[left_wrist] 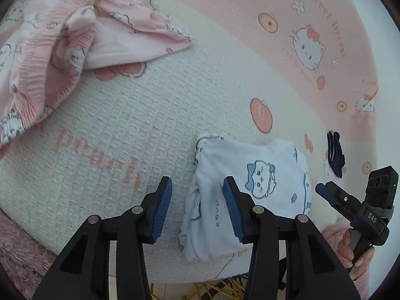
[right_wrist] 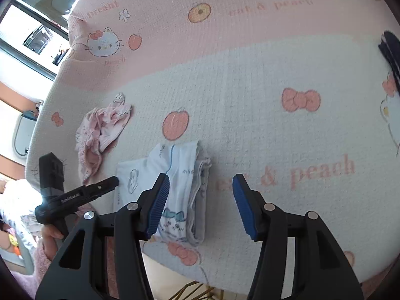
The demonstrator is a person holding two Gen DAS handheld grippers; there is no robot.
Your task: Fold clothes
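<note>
Clothes: the white printed garment (left_wrist: 252,190) lies folded into a compact stack near the front edge of the cat-and-peach blanket (left_wrist: 105,125), between the left tongs (left_wrist: 197,207) and right tongs (right_wrist: 201,203), both spread and empty. The pink garment (left_wrist: 62,47) is crumpled well apart, unfolded; a dark item (left_wrist: 336,153) lies beyond. Nothing blocks the way.

L claw (left_wrist: 197,207) open, empty — folded white garment (left_wrist: 252,195) just beside; pink garment (left_wrist: 50,57) crumpled far left.

My cat-and-peach blanket (left_wrist: 150,115) carries a folded white garment (left_wrist: 250,195), crumpled pink clothes (left_wrist: 50,50) and a dark item (left_wrist: 336,152).
</note>
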